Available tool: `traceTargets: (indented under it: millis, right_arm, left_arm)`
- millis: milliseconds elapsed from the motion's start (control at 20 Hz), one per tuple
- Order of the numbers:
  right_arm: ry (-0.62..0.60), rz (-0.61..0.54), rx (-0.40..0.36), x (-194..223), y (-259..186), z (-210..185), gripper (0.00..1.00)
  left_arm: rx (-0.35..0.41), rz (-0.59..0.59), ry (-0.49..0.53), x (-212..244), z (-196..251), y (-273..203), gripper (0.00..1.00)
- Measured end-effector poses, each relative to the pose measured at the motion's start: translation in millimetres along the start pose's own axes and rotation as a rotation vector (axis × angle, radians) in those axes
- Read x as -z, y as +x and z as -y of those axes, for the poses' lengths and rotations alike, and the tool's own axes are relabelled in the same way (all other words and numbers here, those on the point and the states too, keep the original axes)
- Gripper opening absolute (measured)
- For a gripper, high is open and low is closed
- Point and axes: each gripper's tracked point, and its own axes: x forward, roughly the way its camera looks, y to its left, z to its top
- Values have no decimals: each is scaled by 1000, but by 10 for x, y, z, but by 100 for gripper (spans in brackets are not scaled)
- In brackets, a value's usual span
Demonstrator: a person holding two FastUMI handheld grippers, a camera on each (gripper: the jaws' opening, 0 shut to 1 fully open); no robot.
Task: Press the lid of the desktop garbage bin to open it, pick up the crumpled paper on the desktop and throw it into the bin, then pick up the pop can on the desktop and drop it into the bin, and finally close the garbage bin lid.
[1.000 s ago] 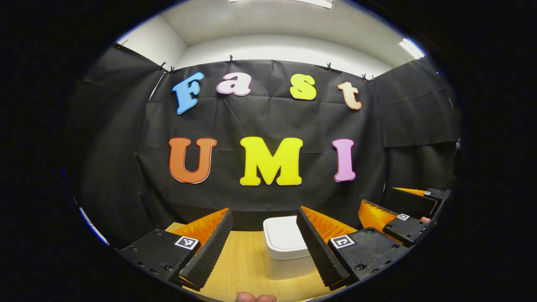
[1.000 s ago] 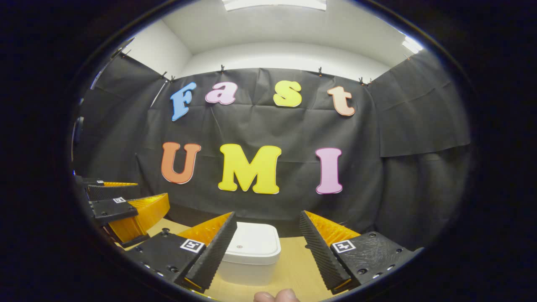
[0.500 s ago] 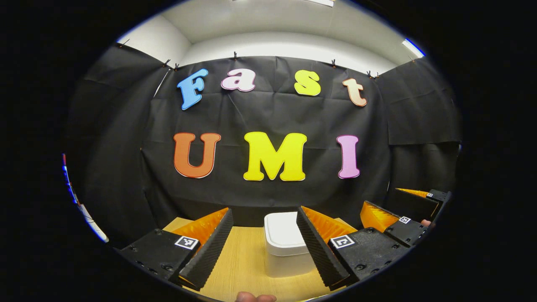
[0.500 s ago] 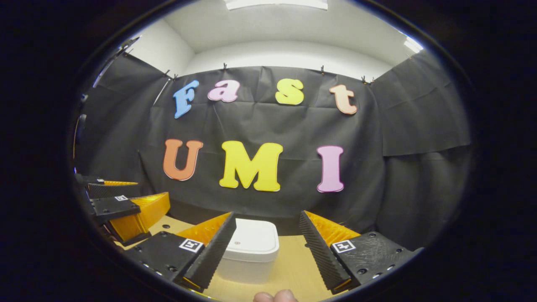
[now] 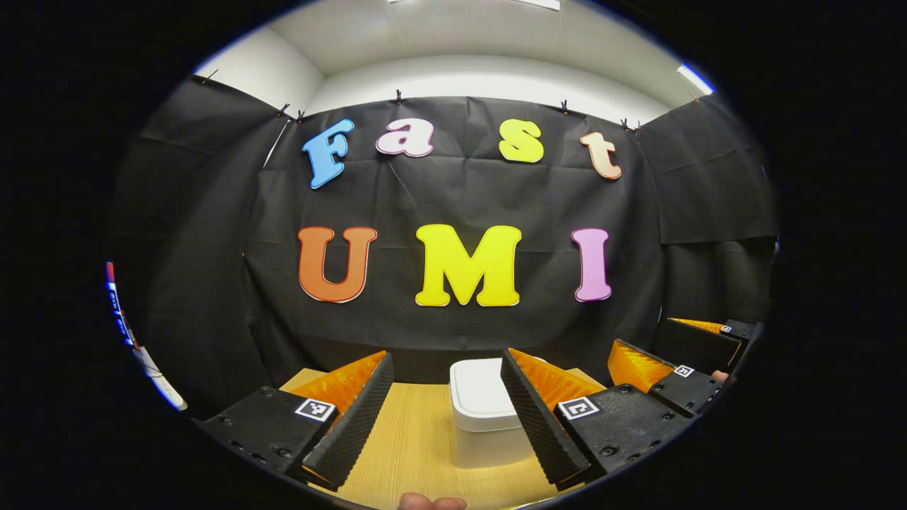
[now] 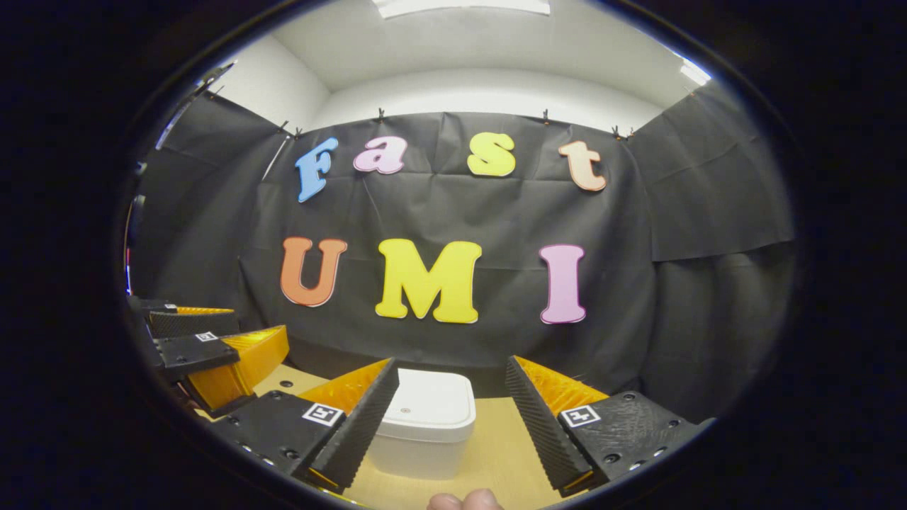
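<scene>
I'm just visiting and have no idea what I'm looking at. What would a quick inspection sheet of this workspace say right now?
Surface: light wooden desktop, bare where it shows.
Job's things: white garbage bin stands upright ahead of both grippers, its lid shut.
Clutter: nothing seen.
Grippers: left gripper open, holding nothing; right gripper open, holding nothing; both short of the bin. In the right gripper view the left gripper sits at the left side. A fingertip shows at the bottom edge.
Cables: nothing seen.
Surroundings: black cloth wall behind, white ceiling with a light panel above.
</scene>
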Motion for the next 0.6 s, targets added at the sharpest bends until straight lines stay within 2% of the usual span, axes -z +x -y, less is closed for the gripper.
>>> traceTargets:
  millis: [600]
  right_arm:
    - [10,3,-3,-5,-25,-65,95]
  left_arm:
    - [-14,2,-5,20,-66,-23,98]
